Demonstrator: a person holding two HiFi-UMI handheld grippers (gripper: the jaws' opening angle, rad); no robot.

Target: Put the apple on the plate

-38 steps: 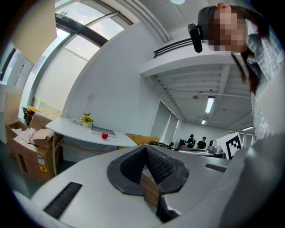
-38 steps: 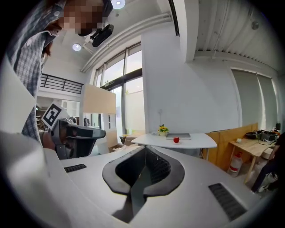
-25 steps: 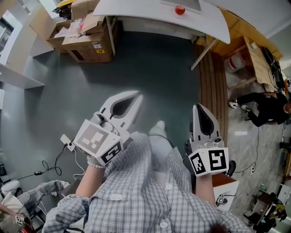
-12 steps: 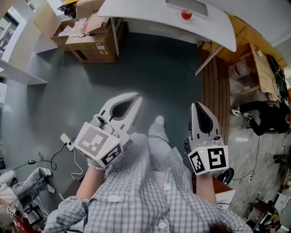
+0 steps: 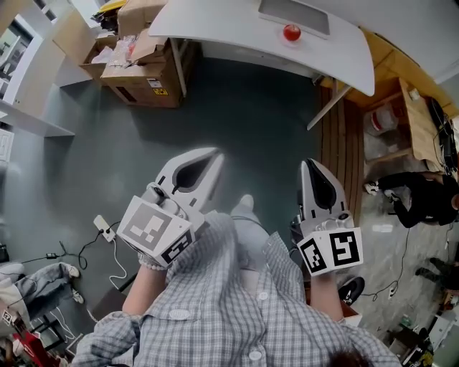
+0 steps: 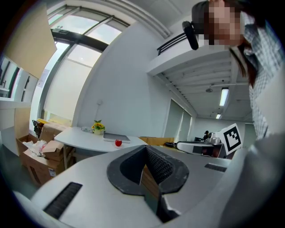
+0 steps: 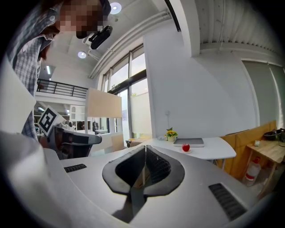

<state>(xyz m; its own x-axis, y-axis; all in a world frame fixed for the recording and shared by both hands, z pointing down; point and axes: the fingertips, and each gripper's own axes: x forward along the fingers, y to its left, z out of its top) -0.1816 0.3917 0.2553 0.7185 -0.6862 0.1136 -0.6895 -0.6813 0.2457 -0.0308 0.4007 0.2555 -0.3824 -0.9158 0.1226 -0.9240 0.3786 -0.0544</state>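
On the far table (image 5: 215,20), apple (image 5: 291,32) well apart from left gripper (image 5: 212,153) and right gripper (image 5: 310,165) (both clenched, empty).

Nothing here can be read as a word, number or brand. The cardboard box (image 5: 136,70) on the floor, under the left end of the bench (image 5: 215,21), carries a label (image 5: 156,87) in white, yellow and black, but its print is too small to make out. The cubes of the left hand-held gripper (image 5: 214,154) and the right hand-held gripper (image 5: 313,166) each show a black-and-white square marker, which is a pattern and not lettering.
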